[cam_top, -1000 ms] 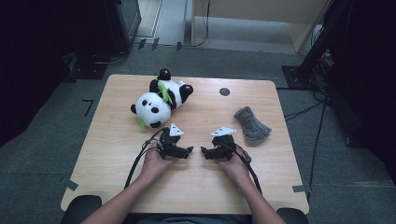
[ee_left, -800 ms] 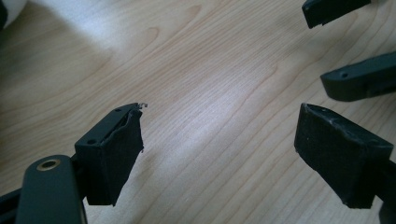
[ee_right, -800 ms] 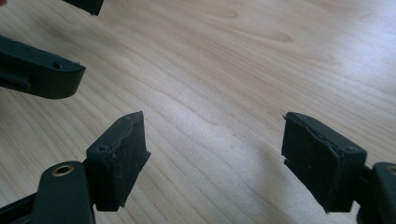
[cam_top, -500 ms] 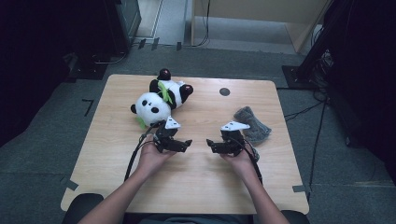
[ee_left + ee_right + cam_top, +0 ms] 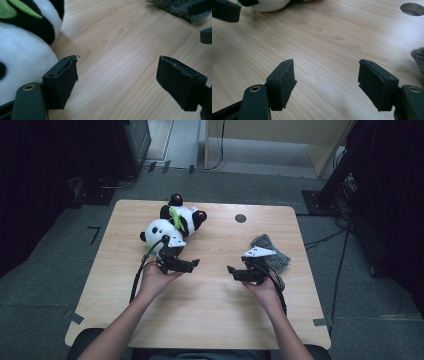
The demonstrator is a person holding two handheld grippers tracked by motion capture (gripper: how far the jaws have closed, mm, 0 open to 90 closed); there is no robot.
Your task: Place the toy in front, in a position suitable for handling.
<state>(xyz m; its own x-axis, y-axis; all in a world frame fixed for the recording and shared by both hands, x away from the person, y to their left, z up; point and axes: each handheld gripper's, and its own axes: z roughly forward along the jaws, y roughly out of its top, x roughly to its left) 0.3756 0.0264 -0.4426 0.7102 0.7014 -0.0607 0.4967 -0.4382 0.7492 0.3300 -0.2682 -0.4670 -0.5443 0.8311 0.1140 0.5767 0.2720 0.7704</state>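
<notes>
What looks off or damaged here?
The pad on the left gripper is frayed and peeling at its top edge. The plush panda lies tipped over on the table. Nothing spilled.

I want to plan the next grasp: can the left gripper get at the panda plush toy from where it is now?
Probably yes. The left gripper is open with nothing between its fingers, and the panda plush toy lies right beside it on the table, nothing between them.
</notes>
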